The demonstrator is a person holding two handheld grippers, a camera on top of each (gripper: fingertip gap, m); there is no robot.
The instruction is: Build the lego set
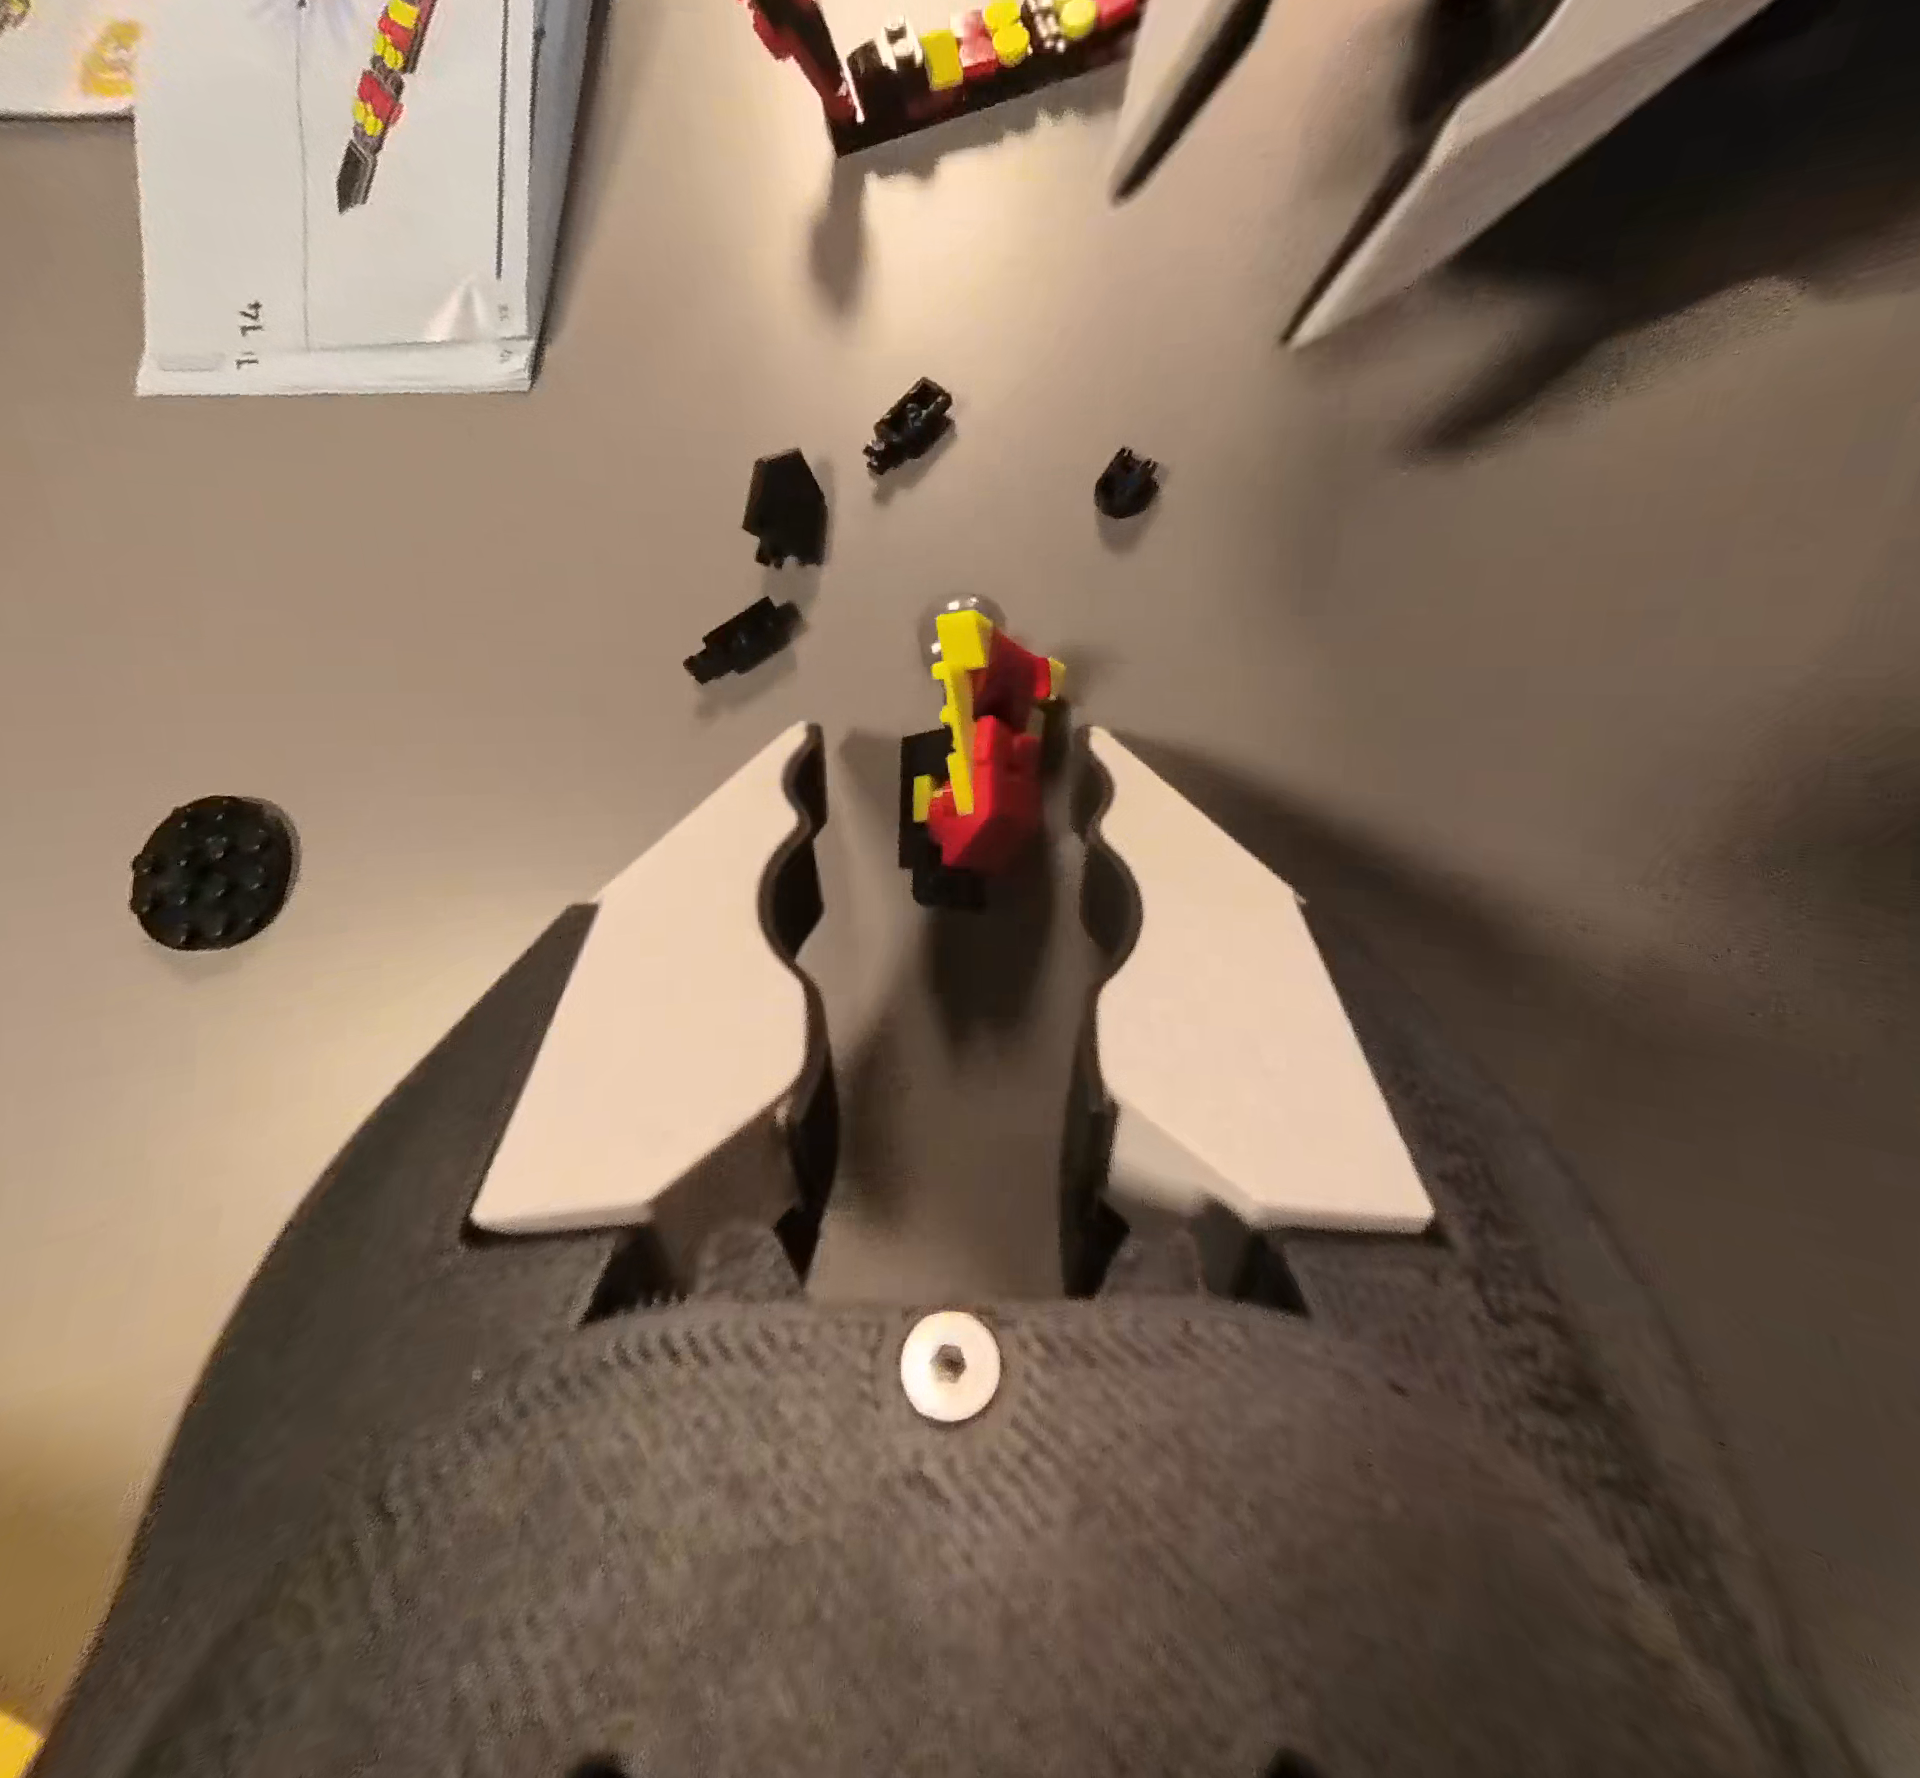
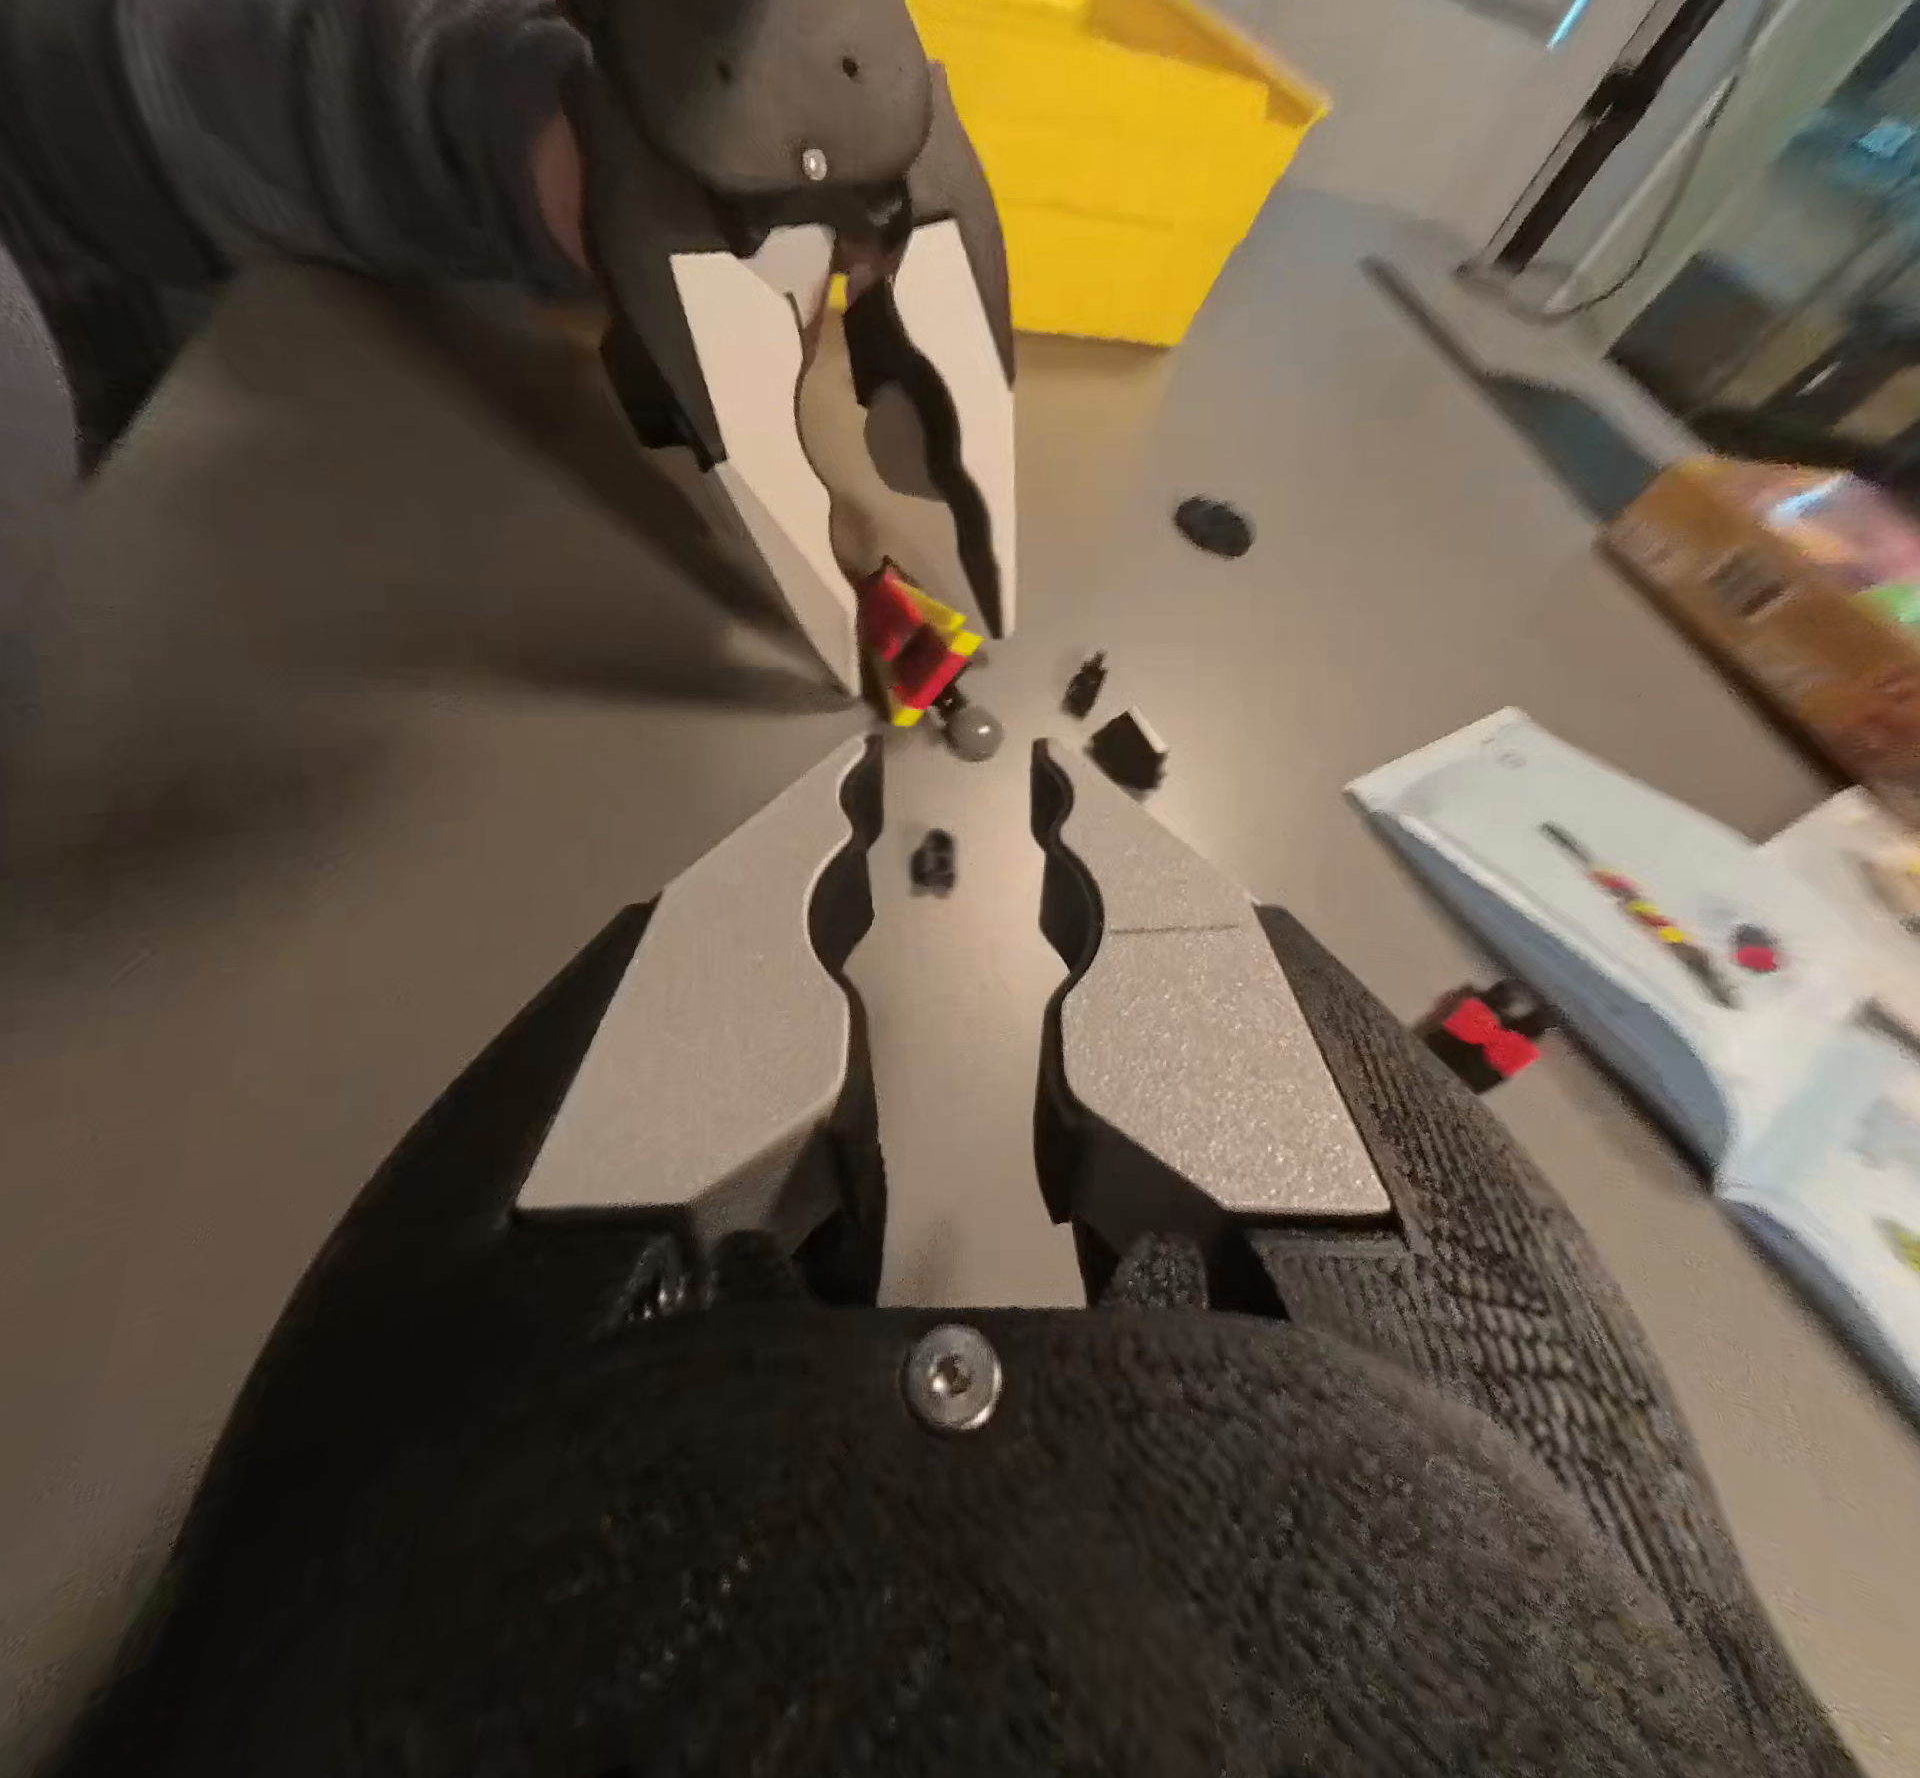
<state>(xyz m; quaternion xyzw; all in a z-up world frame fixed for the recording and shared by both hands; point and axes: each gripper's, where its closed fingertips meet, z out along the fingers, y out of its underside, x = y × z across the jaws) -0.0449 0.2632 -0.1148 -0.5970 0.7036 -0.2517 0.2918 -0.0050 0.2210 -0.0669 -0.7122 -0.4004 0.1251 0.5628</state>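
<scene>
Farthest left on the grey table [image 1: 416, 689] lies your open instruction booklet [image 1: 353, 170], and below it a round black plate [image 1: 213, 871] sits well apart from everything else. Toward the middle, four small black pieces [image 1: 787, 507] are scattered near one another. Your left gripper [image 1: 951, 741] has its fingers spread around a small red, yellow and black build [image 1: 977, 762] — whether either finger touches it, you cannot tell. Beyond lies the long black strip [image 1: 987, 66] studded with red and yellow. At far right your right gripper [image 2: 951, 746] hangs with fingers apart, empty — one black piece lies on the table between them.
</scene>
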